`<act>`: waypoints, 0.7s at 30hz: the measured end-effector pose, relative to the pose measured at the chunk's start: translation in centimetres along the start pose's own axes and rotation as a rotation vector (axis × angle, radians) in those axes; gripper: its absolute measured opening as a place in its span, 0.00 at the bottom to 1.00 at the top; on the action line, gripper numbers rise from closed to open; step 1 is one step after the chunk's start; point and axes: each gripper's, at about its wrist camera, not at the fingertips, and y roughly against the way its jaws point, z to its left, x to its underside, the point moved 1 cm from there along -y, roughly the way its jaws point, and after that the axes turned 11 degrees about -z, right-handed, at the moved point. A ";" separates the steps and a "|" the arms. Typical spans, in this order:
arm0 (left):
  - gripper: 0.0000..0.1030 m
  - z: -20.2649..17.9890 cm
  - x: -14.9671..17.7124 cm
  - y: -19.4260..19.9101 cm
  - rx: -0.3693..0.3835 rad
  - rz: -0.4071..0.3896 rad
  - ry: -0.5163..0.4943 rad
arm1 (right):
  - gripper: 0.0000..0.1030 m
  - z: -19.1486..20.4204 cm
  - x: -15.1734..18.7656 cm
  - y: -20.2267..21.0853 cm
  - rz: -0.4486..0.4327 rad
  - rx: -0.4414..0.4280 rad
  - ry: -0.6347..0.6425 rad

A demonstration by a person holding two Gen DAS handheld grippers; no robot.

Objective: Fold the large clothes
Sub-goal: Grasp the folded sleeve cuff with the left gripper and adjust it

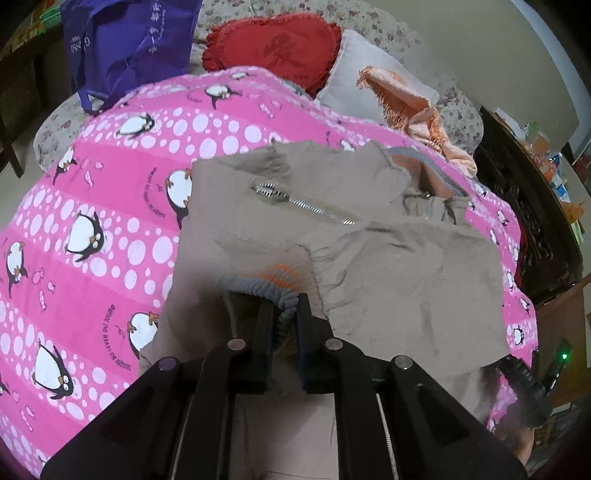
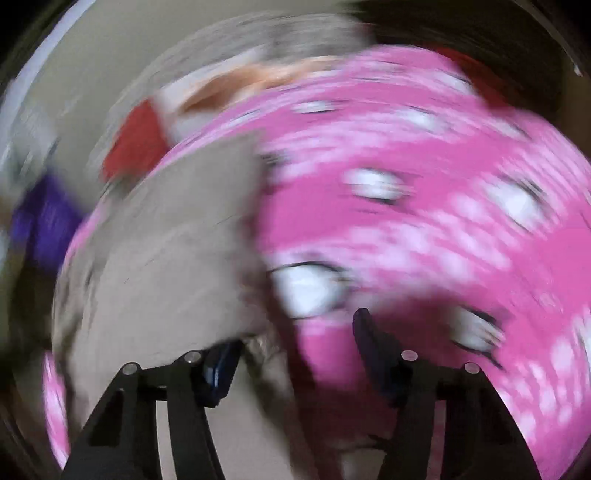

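A beige jacket (image 1: pixel 369 251) with grey-and-orange striped ribbed cuffs (image 1: pixel 273 284) and a silver zip (image 1: pixel 295 201) lies on a bright pink blanket (image 1: pixel 110 221) patterned with white dots and black-and-white penguins. Behind it are a red heart-shaped cushion (image 1: pixel 273 44), a purple bag (image 1: pixel 129 40), a peach fringed cloth (image 1: pixel 410 103) and a cream floral sheet (image 1: pixel 369 18). Both grippers (image 1: pixel 282 306) are black.

Both wrist views near bedspread (image 1: pixel 110 192)

Left wrist view sharp, evenly lit; right wrist view motion-blurred
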 end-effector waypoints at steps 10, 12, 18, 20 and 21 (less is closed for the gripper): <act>0.37 0.8 -1.0 0.4 -0.003 -0.047 0.031 | 0.61 -1.7 -2.3 4.9 -0.023 0.004 0.063; 0.45 0.6 -1.4 1.1 -0.001 -0.082 0.042 | 0.61 0.3 -3.6 5.2 -0.032 -0.060 0.131; 0.51 -1.9 -0.6 0.8 -0.011 -0.093 -0.058 | 0.53 9.8 -3.7 0.5 0.023 -0.185 0.381; 0.52 -2.7 0.1 -0.5 -0.065 -0.068 -0.132 | 0.53 11.3 -3.3 -1.5 0.041 -0.171 0.424; 0.52 -2.7 0.3 -1.1 -0.087 -0.061 -0.154 | 0.53 11.9 -3.5 -3.3 0.057 -0.147 0.433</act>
